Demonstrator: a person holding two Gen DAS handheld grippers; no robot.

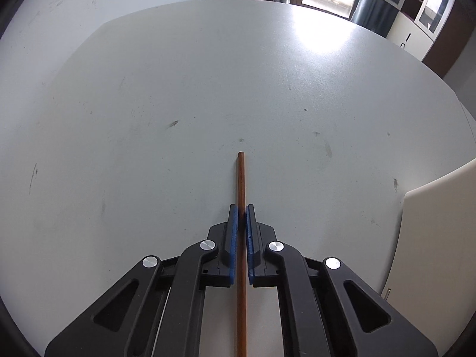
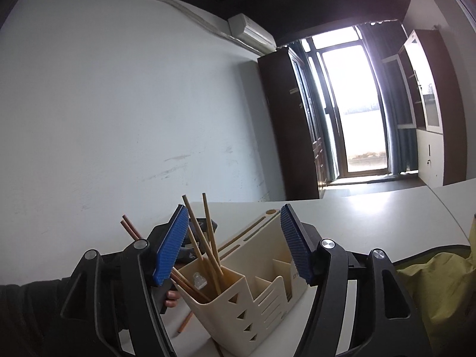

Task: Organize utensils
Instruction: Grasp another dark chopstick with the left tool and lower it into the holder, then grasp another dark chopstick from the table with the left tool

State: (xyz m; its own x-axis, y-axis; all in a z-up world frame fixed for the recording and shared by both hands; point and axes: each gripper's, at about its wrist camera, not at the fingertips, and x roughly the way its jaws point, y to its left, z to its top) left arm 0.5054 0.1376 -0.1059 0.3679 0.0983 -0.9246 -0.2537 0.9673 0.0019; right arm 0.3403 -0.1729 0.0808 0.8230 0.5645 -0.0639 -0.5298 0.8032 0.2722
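Our left gripper is clenched on a brown chopstick, its tip over the grey table, away from every edge. It is light, stiff and slick, so we grip mid-shaft. Our right gripper stands released around the cream utensil holder, which holds other chopsticks.

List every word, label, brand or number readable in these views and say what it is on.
No text can be read.
Dark print on the cream utensil holder, beside the right gripper's pad: cut off, unreadable.
Cabinet sticker: too small.
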